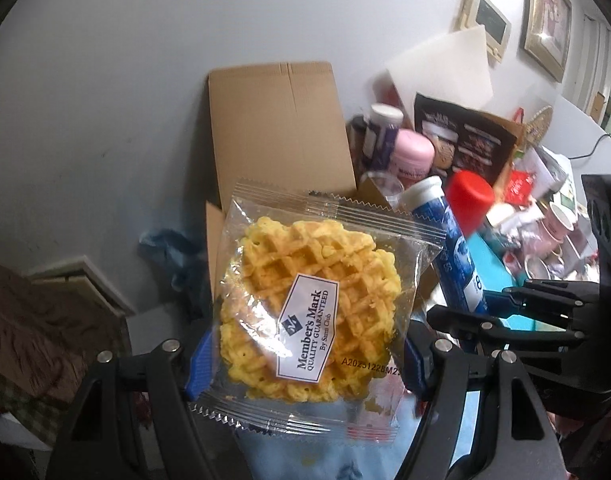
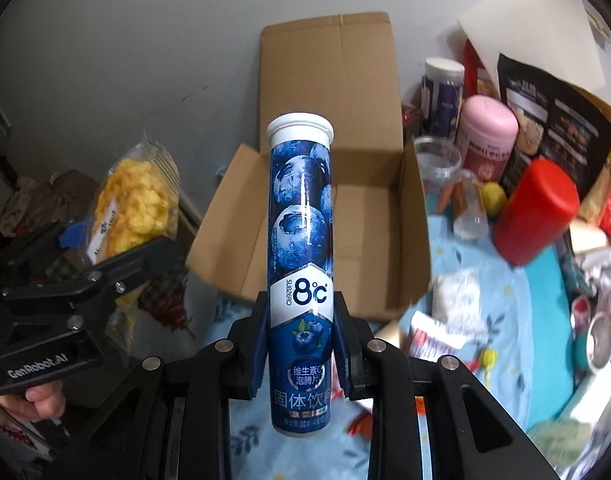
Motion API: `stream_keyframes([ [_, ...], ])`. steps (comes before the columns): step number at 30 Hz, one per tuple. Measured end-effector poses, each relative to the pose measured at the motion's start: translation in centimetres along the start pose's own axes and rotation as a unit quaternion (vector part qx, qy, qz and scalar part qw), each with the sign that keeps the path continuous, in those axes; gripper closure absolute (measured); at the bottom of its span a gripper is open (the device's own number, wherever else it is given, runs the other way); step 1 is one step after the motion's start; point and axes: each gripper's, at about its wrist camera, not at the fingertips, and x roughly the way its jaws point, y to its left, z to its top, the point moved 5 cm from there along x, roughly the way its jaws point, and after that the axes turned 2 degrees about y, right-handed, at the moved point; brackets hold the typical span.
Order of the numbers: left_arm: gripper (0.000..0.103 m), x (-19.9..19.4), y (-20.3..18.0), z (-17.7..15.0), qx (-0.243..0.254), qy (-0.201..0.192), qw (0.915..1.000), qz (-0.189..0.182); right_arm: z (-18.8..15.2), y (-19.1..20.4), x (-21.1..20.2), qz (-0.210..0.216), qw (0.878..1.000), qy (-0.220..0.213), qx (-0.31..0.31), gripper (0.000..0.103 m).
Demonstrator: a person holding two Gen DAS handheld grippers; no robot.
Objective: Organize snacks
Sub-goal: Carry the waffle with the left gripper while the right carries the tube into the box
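The left gripper [image 1: 305, 344] has its jaws clamped on the sides of a clear-wrapped waffle packet [image 1: 305, 304], held up in front of an open cardboard box [image 1: 277, 128] by the grey wall. The right gripper [image 2: 301, 348] has its jaws clamped on the lower part of a blue blueberry tube [image 2: 300, 248] with a white cap, upright before the same box. To the right of the box stand a red canister [image 2: 537, 212], a pink jar [image 2: 489, 136] and a dark snack bag [image 2: 553, 120] on a blue flowered cloth [image 2: 485, 280].
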Motion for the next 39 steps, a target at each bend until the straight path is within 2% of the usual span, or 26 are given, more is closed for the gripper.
stream_keyframes([
  [10,0.03,4.7,1.7,5.1,-0.014,-0.008,0.9998,0.014,5.6,-1.9,3.6,-0.011,1.0,-0.007,-0.02,0.075],
  [18,0.03,10.1,3.4,6.9,-0.031,0.01,0.999,0.031,8.2,-3.7,7.8,-0.018,1.0,0.005,-0.025,0.075],
  [30,0.03,18.3,4.9,6.0,-0.036,0.076,0.9944,0.064,8.7,-6.0,15.2,-0.021,0.998,0.052,-0.007,0.075],
  [39,0.03,22.5,5.5,4.1,-0.044,0.127,0.9878,0.079,7.6,-6.1,18.1,-0.044,0.996,0.082,-0.019,0.075],
])
